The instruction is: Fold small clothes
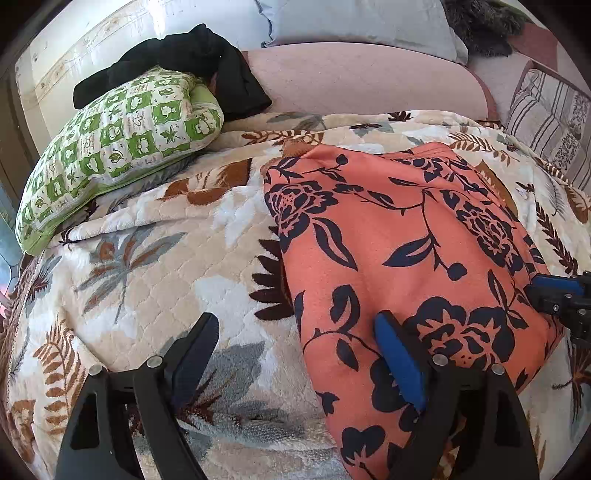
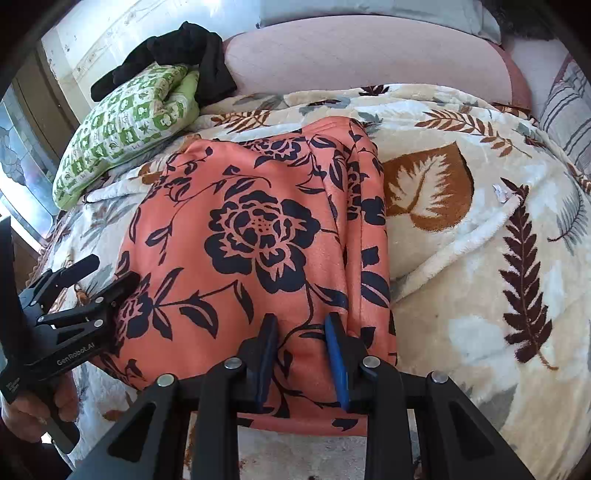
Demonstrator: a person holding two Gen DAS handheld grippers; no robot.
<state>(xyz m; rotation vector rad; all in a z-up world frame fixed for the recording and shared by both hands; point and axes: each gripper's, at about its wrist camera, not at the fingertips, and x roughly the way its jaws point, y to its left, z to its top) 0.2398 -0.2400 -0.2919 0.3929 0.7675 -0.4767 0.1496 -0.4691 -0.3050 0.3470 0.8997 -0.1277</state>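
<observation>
Orange floral garment (image 1: 406,251) lay folded on a leaf-print blanket (image 1: 155,258) over a bed, both grippers at its near edge.

Left wrist view: left gripper (image 1: 299,332) stood spread wide, one finger over bare blanket, the blue-padded one over the garment's left edge, nothing pinched. Green checked pillow (image 1: 114,147) sat far left with a black cloth (image 1: 207,62) draped on it; pink cushion (image 1: 362,81) and pale pillow (image 1: 354,22) lay behind, striped fabric (image 1: 546,122) far right. The right gripper (image 1: 557,295) showed at the right edge of the frame. Right wrist view: right gripper (image 2: 301,328) was narrowed, pinching a raised ridge of the garment (image 2: 258,229) near its hem. Left gripper (image 2: 107,273) sat open at the garment's left corner, a hand (image 2: 29,413) holding it. Window glass (image 2: 18,155) showed far left.
</observation>
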